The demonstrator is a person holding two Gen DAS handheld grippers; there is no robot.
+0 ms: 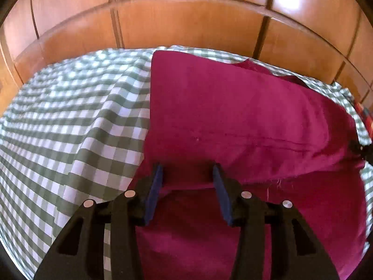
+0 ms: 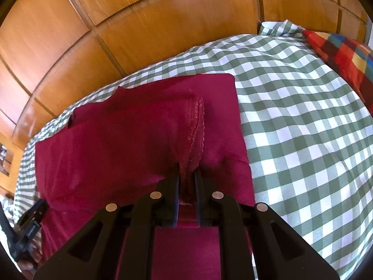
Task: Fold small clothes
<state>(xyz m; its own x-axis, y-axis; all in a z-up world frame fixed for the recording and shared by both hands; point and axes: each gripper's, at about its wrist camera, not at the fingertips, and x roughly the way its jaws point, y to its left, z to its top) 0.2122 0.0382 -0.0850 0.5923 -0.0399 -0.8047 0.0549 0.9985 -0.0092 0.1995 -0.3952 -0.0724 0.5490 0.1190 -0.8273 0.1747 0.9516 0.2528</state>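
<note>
The magenta garment lay spread on a bed covered by a green-and-white checked sheet, with wooden panelled cabinet doors rising beyond the bed. The right hand-held gripper was clamped on a bunched, lace-trimmed edge of the garment, which ran straight ahead from its fingertips in a raised ridge. A multicoloured checked cushion sat far ahead and to the right of it. The left hand-held gripper stood with its blue pads apart above the near part of the garment, a folded edge showing between them but not pressed. The checked sheet lay bare to its left, and the garment stretched ahead and to its right.
</note>
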